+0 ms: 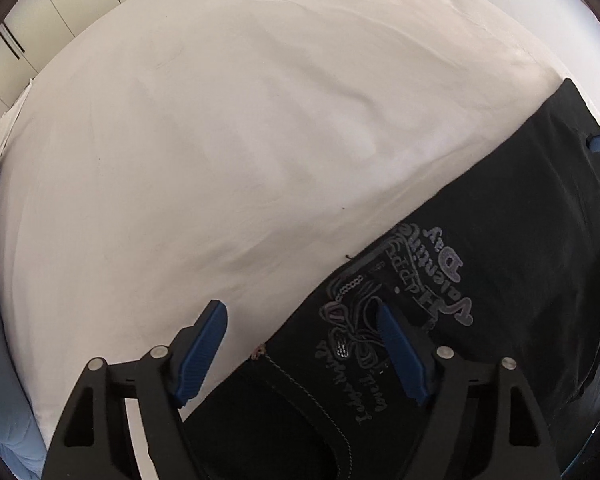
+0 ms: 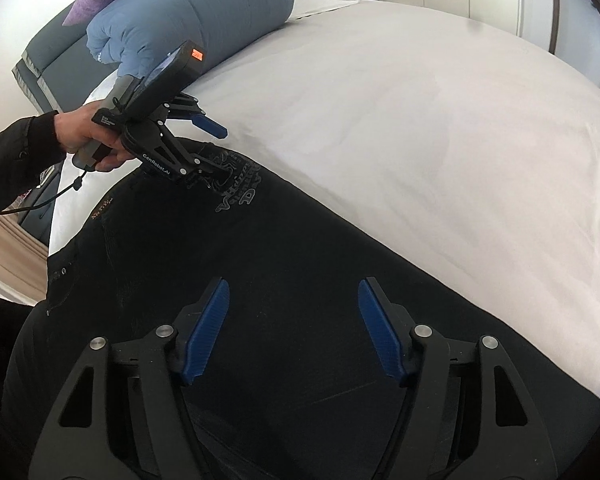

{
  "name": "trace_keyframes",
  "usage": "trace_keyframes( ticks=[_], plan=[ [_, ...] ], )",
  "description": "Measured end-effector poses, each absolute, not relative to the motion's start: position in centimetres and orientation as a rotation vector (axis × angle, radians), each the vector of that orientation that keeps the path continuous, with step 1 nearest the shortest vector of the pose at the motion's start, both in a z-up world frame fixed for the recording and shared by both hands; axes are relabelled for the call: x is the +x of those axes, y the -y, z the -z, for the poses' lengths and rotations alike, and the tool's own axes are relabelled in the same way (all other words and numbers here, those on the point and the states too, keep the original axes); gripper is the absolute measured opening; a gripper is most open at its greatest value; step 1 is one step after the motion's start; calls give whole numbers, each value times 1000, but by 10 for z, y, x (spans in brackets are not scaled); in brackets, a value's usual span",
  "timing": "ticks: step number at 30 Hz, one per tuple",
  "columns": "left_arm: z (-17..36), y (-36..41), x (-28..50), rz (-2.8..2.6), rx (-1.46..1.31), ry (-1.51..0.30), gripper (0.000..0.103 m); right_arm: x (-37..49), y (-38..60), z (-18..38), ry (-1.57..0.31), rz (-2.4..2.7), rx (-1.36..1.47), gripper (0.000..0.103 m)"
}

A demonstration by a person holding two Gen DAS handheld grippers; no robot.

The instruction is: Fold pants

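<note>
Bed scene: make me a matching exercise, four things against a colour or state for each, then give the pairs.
Things:
1. pants
2. sheet
3. rolled duvet
4. left gripper

Colour or state:
A. white, covering the bed
B. jaws open over the printed lettering
C. black, lying flat on the bed
D. blue, at the far end of the bed

Pairs: 1-C, 2-A, 3-D, 4-B
</note>
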State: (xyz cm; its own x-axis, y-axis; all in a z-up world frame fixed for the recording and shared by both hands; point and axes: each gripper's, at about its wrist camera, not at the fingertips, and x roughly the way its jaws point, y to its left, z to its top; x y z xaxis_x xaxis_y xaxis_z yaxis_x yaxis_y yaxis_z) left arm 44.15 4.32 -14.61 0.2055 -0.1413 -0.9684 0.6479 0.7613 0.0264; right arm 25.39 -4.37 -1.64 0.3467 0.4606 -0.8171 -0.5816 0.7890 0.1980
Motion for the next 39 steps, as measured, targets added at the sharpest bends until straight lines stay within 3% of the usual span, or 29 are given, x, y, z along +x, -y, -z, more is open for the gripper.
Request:
trace_keyframes(
  ticks=[2, 5, 7, 9, 21, 26, 31, 39],
  plan=[
    [151, -48, 445, 605, 450, -1284, 75, 257, 33, 18, -1006, -698, -148, 66],
    [153, -47, 444, 640, 420, -1308, 55, 263, 19, 14, -1010, -721, -179, 66],
    [148, -44, 440, 659, 415, -1300, 17, 269, 9, 12, -1010, -732, -200, 65],
    [141, -43, 434, 641, 428, -1270, 11, 275, -1, 9, -1012, -740, -223, 61],
    [71, -47, 348, 636, 473, -951, 9, 299, -45, 8, -1016, -778, -339, 57],
    [71, -37, 337, 641, 508, -928, 9, 306, -57, 13, -1047, -779, -379, 43],
    [69, -43, 329, 648, 495, -921, 9, 307, -69, 18, -1082, -785, -411, 42],
    [65, -57, 338, 654, 489, -913, 8, 312, -86, 29, -1137, -782, -488, 24]
  ],
)
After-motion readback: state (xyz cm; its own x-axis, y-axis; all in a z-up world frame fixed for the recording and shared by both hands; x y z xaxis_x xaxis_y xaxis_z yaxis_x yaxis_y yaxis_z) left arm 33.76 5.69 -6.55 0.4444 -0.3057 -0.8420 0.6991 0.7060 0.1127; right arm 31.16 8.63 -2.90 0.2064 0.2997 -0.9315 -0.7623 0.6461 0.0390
